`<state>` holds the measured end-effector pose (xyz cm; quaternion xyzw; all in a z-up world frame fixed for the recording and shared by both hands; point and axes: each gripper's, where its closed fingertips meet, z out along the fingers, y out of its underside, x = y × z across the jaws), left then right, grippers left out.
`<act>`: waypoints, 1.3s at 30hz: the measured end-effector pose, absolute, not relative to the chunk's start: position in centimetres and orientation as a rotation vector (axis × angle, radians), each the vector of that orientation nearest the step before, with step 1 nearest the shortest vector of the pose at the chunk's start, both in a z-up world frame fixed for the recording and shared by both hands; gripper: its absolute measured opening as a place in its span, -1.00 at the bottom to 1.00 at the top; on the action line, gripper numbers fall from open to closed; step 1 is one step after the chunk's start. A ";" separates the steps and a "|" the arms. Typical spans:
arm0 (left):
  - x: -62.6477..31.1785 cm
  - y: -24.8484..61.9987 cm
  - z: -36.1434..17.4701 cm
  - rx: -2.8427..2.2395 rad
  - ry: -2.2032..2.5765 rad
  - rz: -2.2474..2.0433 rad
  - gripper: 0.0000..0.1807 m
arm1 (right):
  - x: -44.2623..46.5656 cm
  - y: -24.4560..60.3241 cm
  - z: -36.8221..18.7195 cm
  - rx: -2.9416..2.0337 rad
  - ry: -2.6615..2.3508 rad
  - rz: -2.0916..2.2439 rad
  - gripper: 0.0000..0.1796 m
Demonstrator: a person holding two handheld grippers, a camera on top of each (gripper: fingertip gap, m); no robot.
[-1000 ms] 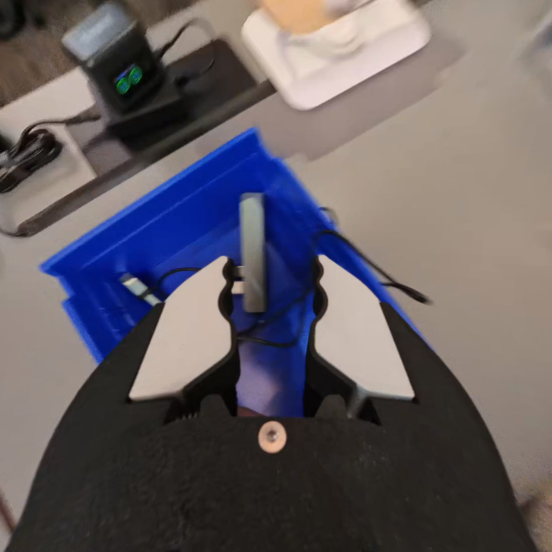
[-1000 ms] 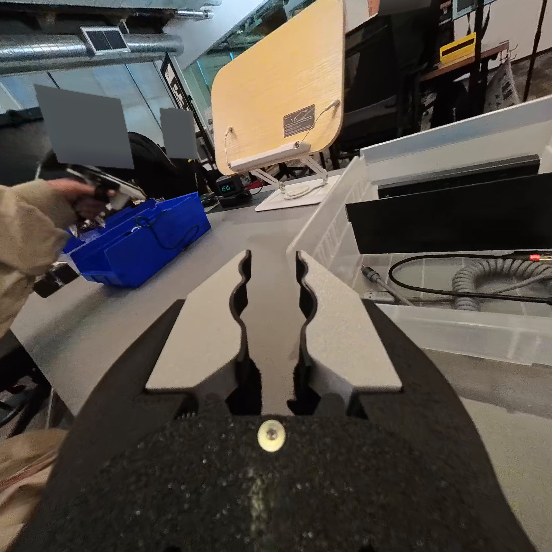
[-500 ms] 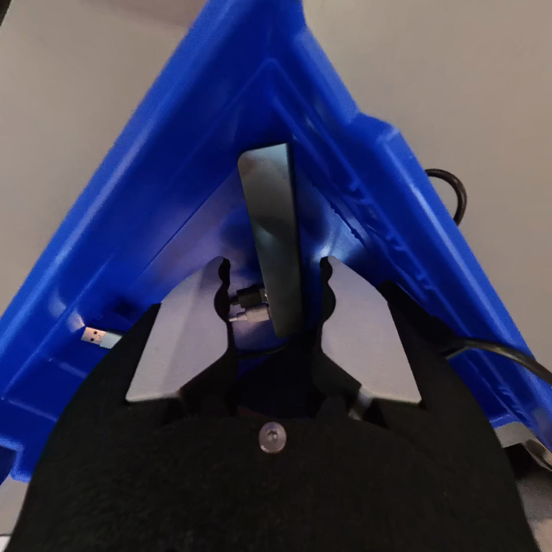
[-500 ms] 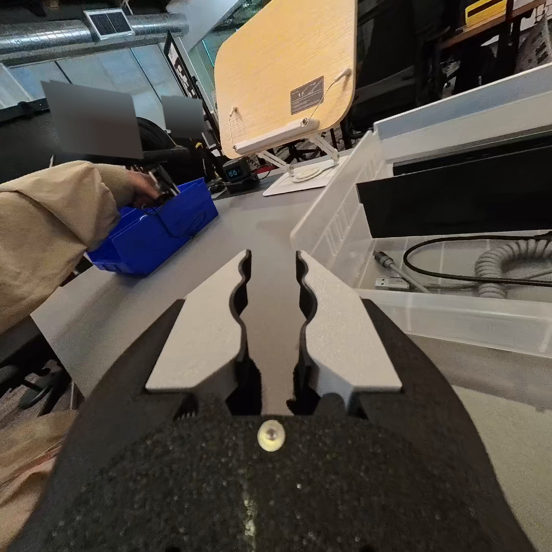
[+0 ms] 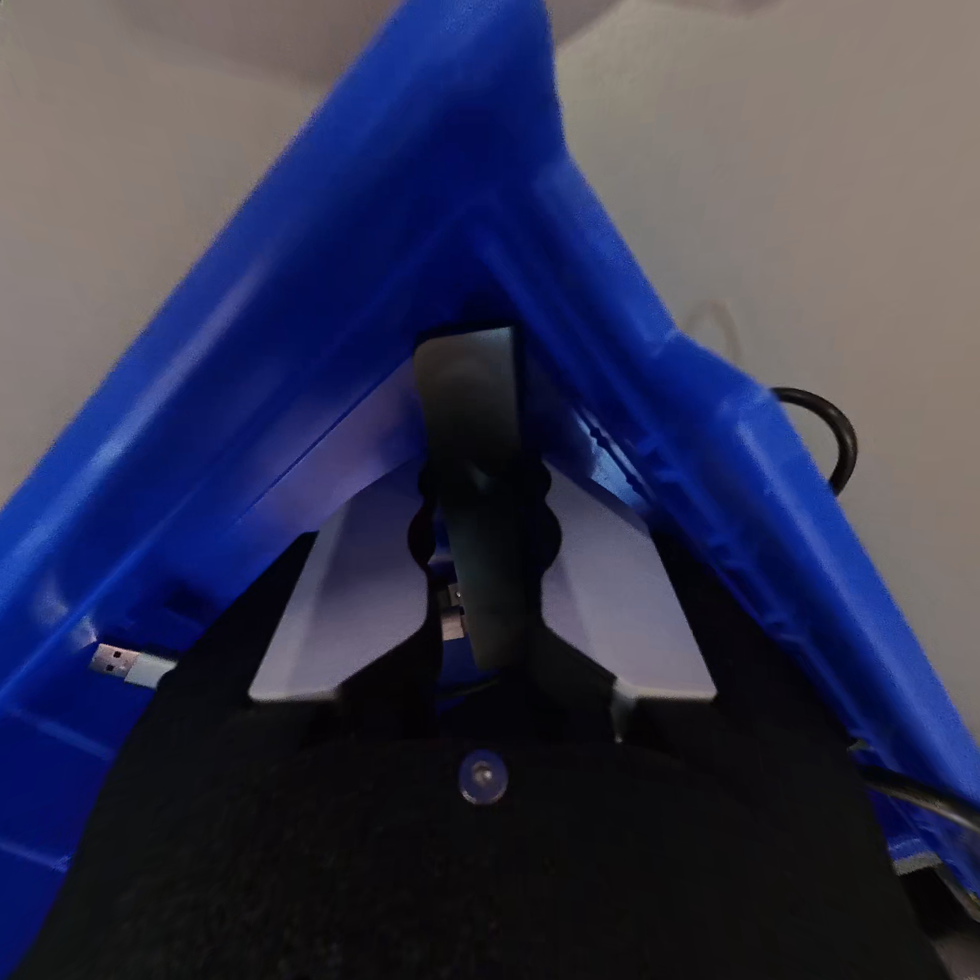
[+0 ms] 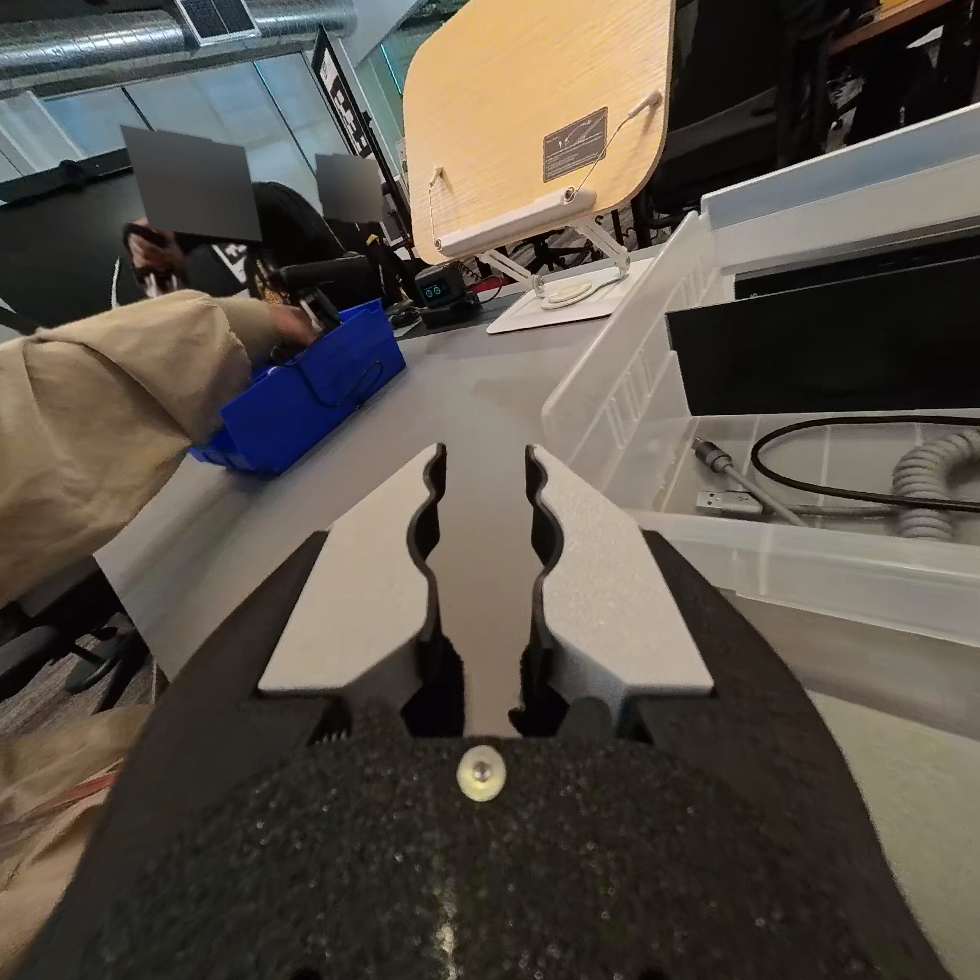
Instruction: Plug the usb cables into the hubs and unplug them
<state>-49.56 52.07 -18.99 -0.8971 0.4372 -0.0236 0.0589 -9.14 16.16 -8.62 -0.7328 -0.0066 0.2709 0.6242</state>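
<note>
In the left wrist view my left gripper (image 5: 485,477) is low inside the blue bin (image 5: 265,424), near a corner. Its fingers are closed on a flat grey USB hub (image 5: 472,413) that stands on edge between them. A metal plug (image 5: 453,610) sits in the hub's left side. A loose silver USB plug (image 5: 114,663) lies at the bin's left. A black cable (image 5: 838,440) loops over the right wall. My right gripper (image 6: 485,461) is open and empty above the grey table (image 6: 477,382). To its right, a clear bin (image 6: 583,424) holds a USB plug (image 6: 726,501) and cables.
In the right wrist view, a tan sleeve (image 6: 106,397) reaches into the blue bin (image 6: 318,408) at the left. A wooden book stand (image 6: 530,122) on a white base and a small black device (image 6: 440,291) stand at the table's far edge. People sit behind. Left tips to right tips: about 55 cm.
My left gripper has gone down into the blue bin and its fingers have narrowed around the hub. My right gripper has stayed open, shifting slightly over the table.
</note>
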 end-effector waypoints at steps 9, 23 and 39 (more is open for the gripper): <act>-49.6 52.6 -7.9 -2.200 1.030 -0.120 -0.62 | -9.6 15.3 -8.5 -1.686 -0.063 0.597 -0.68; -35.4 29.5 29.7 -1.240 0.988 -1.007 -0.64 | -16.5 16.0 -0.5 -1.571 -0.379 0.461 -0.63; -25.9 25.0 17.9 -1.436 0.590 -1.775 -0.64 | -24.9 21.5 12.4 -1.156 -0.563 0.159 -0.88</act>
